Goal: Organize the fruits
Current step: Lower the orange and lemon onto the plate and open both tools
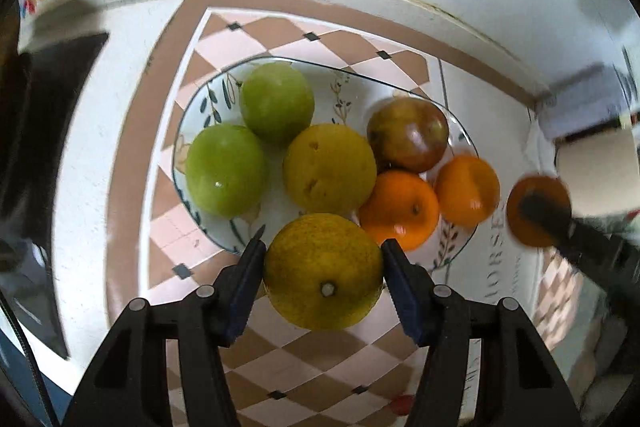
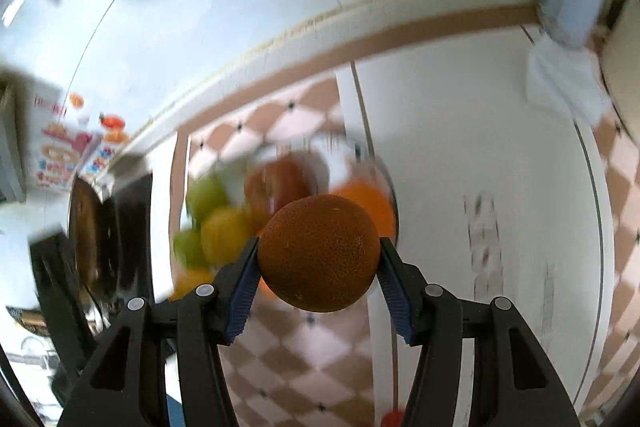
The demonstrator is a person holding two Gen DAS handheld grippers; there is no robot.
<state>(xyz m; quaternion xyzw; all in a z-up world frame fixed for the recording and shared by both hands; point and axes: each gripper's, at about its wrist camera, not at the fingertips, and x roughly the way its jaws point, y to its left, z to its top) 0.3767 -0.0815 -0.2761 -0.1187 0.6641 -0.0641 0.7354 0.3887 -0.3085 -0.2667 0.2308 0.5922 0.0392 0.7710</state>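
1. The left gripper (image 1: 323,259) squeezes a yellow fruit (image 1: 323,271) by its round sides, just above the near rim of the bowl (image 1: 460,131).
2. The right gripper (image 2: 318,257) squeezes an orange (image 2: 319,253), beside the bowl.
3. Both fruits look firm, bumpy and round, so they may roll. Hold the widest part.
4. The bowl looks breakable and is already full of smooth fruits.

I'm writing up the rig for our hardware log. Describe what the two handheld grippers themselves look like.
Both look alike. The left gripper has black plastic linkage arms with triangular cutouts, round silver pivot pins, and two fingers faced with dark blue ribbed pads. The right gripper shows the same black frame, silver pins and blue ribbed pads. A thin black cable runs past the left one's edge. No hands or sleeves show.
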